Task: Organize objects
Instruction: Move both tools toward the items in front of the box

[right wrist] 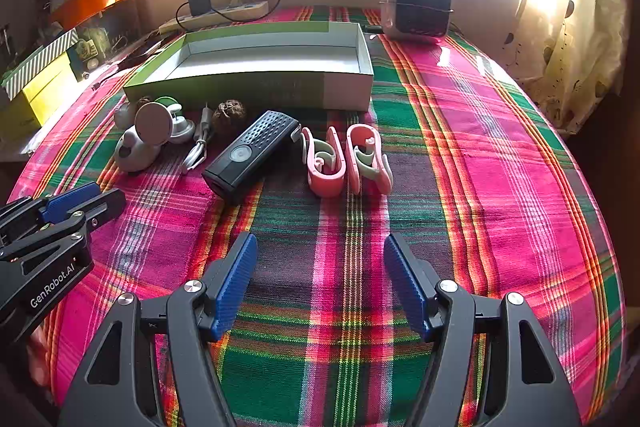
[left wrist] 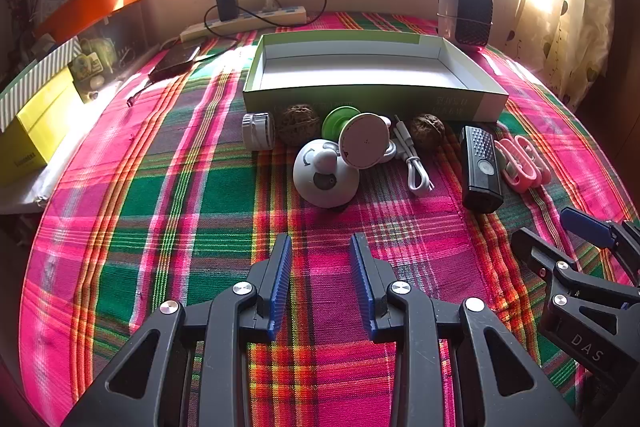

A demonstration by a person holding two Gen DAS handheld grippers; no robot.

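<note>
A shallow green box [left wrist: 360,99] [right wrist: 256,87] with a white inside lies open at the back of the plaid cloth. In front of it sits a row of small things: a white cylinder [left wrist: 258,131], two walnuts [left wrist: 298,123] [right wrist: 229,115], a green disc [left wrist: 334,121], a white round gadget [left wrist: 326,175] [right wrist: 136,151], a white cable [left wrist: 414,167] [right wrist: 196,151], a black torch-like device [left wrist: 480,167] [right wrist: 252,155] and two pink clips [left wrist: 520,163] [right wrist: 346,161]. My left gripper [left wrist: 321,251] is open over bare cloth, short of the white gadget. My right gripper [right wrist: 320,251] stands wide open, short of the pink clips.
A grey speaker [left wrist: 464,13] [right wrist: 416,1] stands at the back right. A power strip [left wrist: 244,21] with a black charger lies behind the box. Yellow and striped boxes [left wrist: 36,119] sit off the left edge. A curtain [right wrist: 568,27] hangs at the right.
</note>
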